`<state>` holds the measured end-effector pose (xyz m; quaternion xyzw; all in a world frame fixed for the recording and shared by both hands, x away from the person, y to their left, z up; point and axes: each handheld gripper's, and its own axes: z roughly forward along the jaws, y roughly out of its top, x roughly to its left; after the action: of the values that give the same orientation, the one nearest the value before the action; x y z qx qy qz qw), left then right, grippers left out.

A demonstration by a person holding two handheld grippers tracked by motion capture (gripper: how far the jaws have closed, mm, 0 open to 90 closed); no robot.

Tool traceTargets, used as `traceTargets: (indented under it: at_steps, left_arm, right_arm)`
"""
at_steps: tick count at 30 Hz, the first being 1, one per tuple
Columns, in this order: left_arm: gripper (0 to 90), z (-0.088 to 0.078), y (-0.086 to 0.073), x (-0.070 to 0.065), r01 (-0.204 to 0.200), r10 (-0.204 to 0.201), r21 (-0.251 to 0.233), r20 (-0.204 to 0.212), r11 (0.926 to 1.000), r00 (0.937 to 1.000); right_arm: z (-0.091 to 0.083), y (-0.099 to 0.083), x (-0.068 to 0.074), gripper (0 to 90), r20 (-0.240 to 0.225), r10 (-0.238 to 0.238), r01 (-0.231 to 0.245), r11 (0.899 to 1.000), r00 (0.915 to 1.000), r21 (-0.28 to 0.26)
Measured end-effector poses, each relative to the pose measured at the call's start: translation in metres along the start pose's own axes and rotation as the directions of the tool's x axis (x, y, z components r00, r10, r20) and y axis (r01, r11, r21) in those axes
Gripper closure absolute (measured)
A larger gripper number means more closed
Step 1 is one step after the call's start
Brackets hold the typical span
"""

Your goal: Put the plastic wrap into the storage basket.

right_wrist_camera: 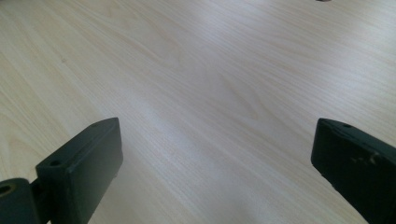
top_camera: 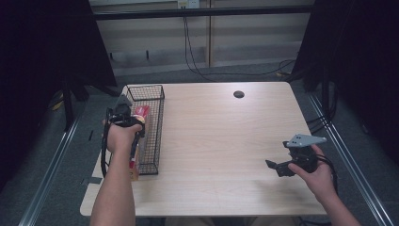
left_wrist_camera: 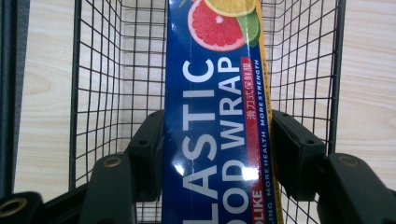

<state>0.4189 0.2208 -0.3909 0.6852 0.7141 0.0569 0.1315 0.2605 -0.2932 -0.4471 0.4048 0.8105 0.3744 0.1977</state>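
Observation:
A long blue plastic wrap box [left_wrist_camera: 217, 130], printed with citrus fruit, lies lengthwise over a black wire basket [left_wrist_camera: 102, 84]. My left gripper [left_wrist_camera: 217, 154] is shut on the box, one black jaw pressed on each long side. From above, the box [top_camera: 139, 113] pokes out beyond the left hand, inside the basket [top_camera: 155, 127] at the table's left edge. My right gripper [top_camera: 277, 167] hovers low over the table's right side, held by the right hand. Its jaws stand wide apart over bare wood [right_wrist_camera: 210, 93] with nothing between them.
The light wooden table [top_camera: 221, 136] has a round dark cable hole [top_camera: 238, 94] near its far edge. Cables hang down the wall behind the table. Dark curtains flank both sides.

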Motion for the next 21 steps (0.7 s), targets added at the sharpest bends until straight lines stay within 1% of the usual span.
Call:
traceTargets:
  at_steps: [1, 2, 4, 5, 6, 7, 9, 10, 11, 12, 13, 14, 15, 16, 18, 19, 20, 21]
  left_arm:
    - [43.0, 0.000, 0.001, 0.001, -0.013, 0.013, 0.002, -0.002, 0.9999, 0.9999]
    - [43.0, 0.000, 0.000, 0.001, -0.001, 0.001, -0.002, 0.002, 1.0000, 1.0000]
    - [42.6, 0.001, 0.000, 0.000, 0.004, -0.004, -0.009, 0.003, 1.0000, 1.0000]
    - [42.2, 0.001, 0.000, 0.002, -0.014, 0.015, -0.011, 0.004, 0.9998, 0.9999]
    - [41.9, 0.001, -0.001, 0.001, 0.007, -0.007, -0.019, 0.006, 0.9998, 1.0000]
    - [41.5, 0.001, -0.001, 0.002, 0.008, -0.008, -0.021, 0.007, 0.9997, 0.9999]
    - [40.7, 0.001, -0.002, 0.002, 0.004, -0.003, -0.024, 0.012, 0.9997, 0.9999]
    - [40.4, 0.001, -0.002, 0.003, -0.016, 0.016, -0.022, 0.008, 0.9996, 0.9998]
    - [40.1, 0.000, -0.002, 0.003, -0.022, 0.022, -0.021, 0.003, 0.9995, 0.9998]
    - [39.7, 0.000, -0.003, 0.002, 0.005, -0.004, -0.032, 0.011, 0.9995, 0.9999]
    - [38.9, -0.001, -0.003, 0.003, -0.004, 0.005, -0.036, 0.011, 0.9993, 0.9999]
    - [38.2, -0.002, -0.003, 0.002, 0.010, -0.009, -0.043, 0.016, 0.9990, 0.9998]
    - [36.3, -0.004, -0.003, 0.003, -0.009, 0.009, -0.044, 0.016, 0.9990, 0.9998]
    - [34.2, -0.006, -0.003, 0.002, -0.003, 0.005, -0.049, 0.027, 0.9988, 0.9996]
    - [32.7, -0.009, -0.004, 0.001, 0.002, 0.000, -0.054, 0.029, 0.9985, 0.9996]
    - [32.4, -0.011, -0.004, 0.001, -0.007, 0.009, -0.054, 0.033, 0.9985, 0.9994]
    - [32.0, -0.013, -0.005, 0.002, -0.022, 0.023, -0.050, 0.023, 0.9985, 0.9995]
    - [31.1, -0.014, -0.006, 0.001, -0.008, 0.010, -0.061, 0.037, 0.9981, 0.9993]
  right_arm:
    - [0.000, 0.000, 0.000, 2.0, 0.000, -0.004, 0.004, 1.000, 1.0000, -0.001]
    - [0.000, 0.000, 0.000, 2.0, 0.000, -0.005, 0.005, 1.000, 1.0000, -0.003]
    - [0.000, 0.000, 0.000, 2.0, -0.002, -0.004, 0.004, 1.000, 1.0000, -0.004]
    - [0.000, 0.000, 0.000, 2.0, -0.003, -0.004, 0.004, 1.000, 1.0000, -0.003]
    - [0.000, 0.000, 0.000, 2.0, -0.003, -0.004, 0.004, 1.000, 1.0000, -0.003]
    - [0.000, 0.000, 0.000, 2.0, -0.004, -0.004, 0.004, 1.000, 1.0000, -0.002]
    - [0.001, 0.000, 0.001, 2.0, -0.003, -0.006, 0.006, 1.000, 1.0000, -0.004]
    - [0.000, 0.000, 0.001, 2.0, -0.002, -0.006, 0.006, 1.000, 1.0000, -0.004]
    - [0.000, 0.001, 0.001, 2.0, -0.001, -0.005, 0.005, 1.000, 1.0000, -0.005]
    - [0.000, 0.001, 0.001, 2.0, -0.001, -0.005, 0.005, 1.000, 1.0000, -0.006]
    - [0.000, 0.001, 0.001, 2.0, -0.003, -0.003, 0.003, 1.000, 1.0000, -0.004]
    - [0.000, 0.001, 0.000, 2.0, -0.003, -0.003, 0.003, 1.000, 1.0000, -0.004]
    - [0.000, 0.001, 0.000, 2.0, -0.003, -0.006, 0.006, 1.000, 1.0000, -0.004]
    - [0.001, 0.001, 0.000, 2.0, -0.002, -0.005, 0.005, 1.000, 1.0000, -0.002]
    - [0.001, 0.002, 0.000, 2.0, -0.001, -0.005, 0.005, 1.000, 1.0000, -0.003]
    - [0.002, 0.002, 0.001, 2.0, -0.005, -0.005, 0.005, 1.000, 1.0000, -0.006]
    - [0.002, 0.003, 0.001, 2.0, -0.006, -0.006, 0.006, 1.000, 1.0000, -0.005]
    - [0.003, 0.004, 0.002, 2.0, -0.003, -0.006, 0.006, 1.000, 1.0000, -0.006]
